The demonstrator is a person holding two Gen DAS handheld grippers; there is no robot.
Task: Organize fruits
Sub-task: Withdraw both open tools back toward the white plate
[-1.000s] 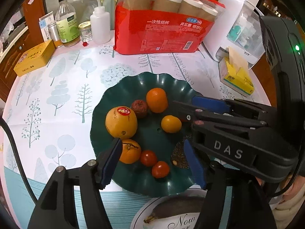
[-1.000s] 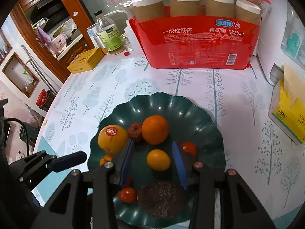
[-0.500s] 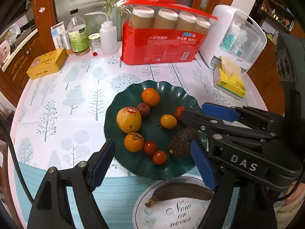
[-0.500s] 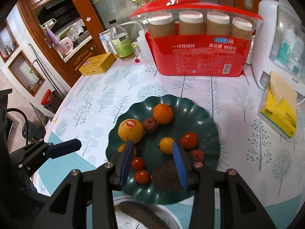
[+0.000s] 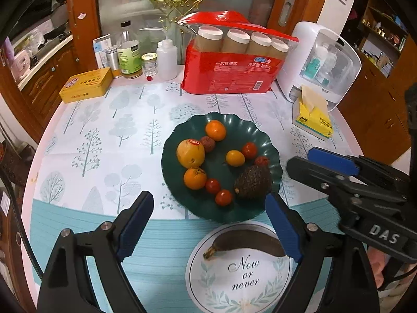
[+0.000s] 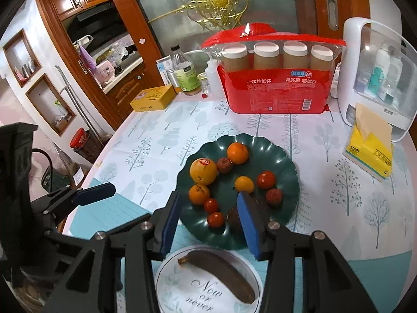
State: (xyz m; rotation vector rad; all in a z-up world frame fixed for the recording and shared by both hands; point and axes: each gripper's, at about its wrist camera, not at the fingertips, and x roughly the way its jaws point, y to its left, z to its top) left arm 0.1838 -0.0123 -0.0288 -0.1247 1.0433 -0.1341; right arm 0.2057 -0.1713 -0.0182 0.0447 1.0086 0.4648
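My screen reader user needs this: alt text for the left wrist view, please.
A dark green plate on a tree-print tablecloth holds oranges, cherry tomatoes and an avocado; the open, empty left gripper hovers above its near edge. A blackened banana lies on a white plate below, with the right gripper open alongside.

Both views lit by warm, even indoor light w/ soft, faint shadows under the fruit on the green plate (image 5: pixel 271 140) (image 6: pixel 289 156); colours lean orange-red. Glare spots sit on the red cup pack (image 6: pixel 246 28), the clear cover of the white dispenser (image 6: pixel 370 49) and the glossy tomatoes (small white specks), and the frosted glass door (image 5: pixel 146 2) behind looks hazy. Strong fisheye bend: table edge curves, black vignette in all corners, centre sharp, rims and near gripper fingers (image 5: pixel 135 224) (image 6: pixel 249 224) a bit soft.
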